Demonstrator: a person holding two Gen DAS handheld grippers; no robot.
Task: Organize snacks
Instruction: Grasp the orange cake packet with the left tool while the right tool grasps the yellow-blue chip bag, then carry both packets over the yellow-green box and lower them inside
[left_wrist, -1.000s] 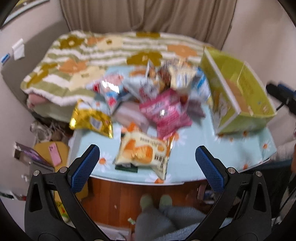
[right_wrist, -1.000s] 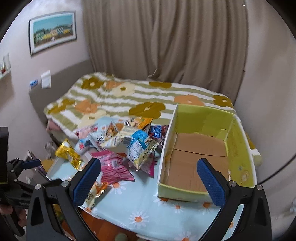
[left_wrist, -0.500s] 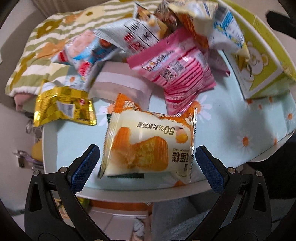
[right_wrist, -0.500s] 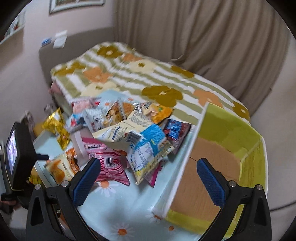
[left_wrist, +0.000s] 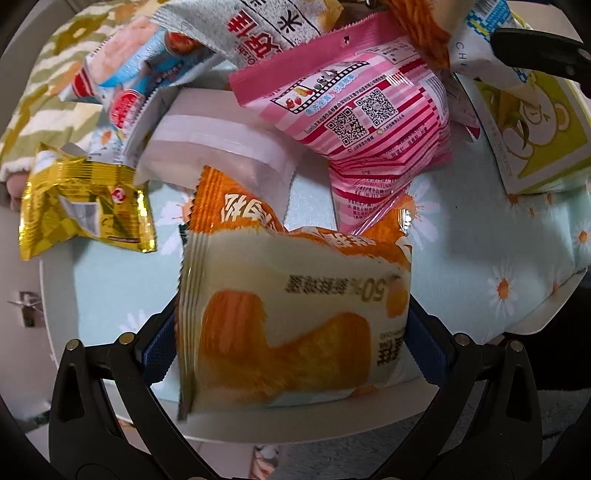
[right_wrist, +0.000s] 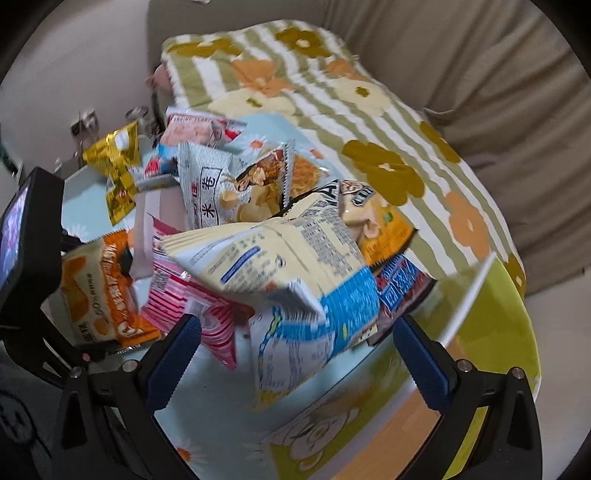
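at table edge, left gripper (left_wrist: 291, 347) straddles orange cake packet (left_wrist: 291, 317).
jaws wide, pads beside packet sides, grip unclear. right gripper (right_wrist: 295, 354) wide over blue-white bag (right_wrist: 314, 325); green box (right_wrist: 491, 332) at 3 o'clock.

A white table (left_wrist: 55, 295) with rounded corners carried a pale blue cloth printed with daisies (left_wrist: 480, 258). Directly on the cloth lay a crinkled gold foil packet (left_wrist: 85, 210) near the left edge, a cream-and-orange cake packet (left_wrist: 291, 317) at the front edge, a translucent white pouch (left_wrist: 218, 147) behind it, and a pink striped snack bag (left_wrist: 373, 136) leaning over another. A yellow-green cardboard box with a bear print (left_wrist: 535, 129) stood on the right side. More bags were heaped behind, overlapping one another.
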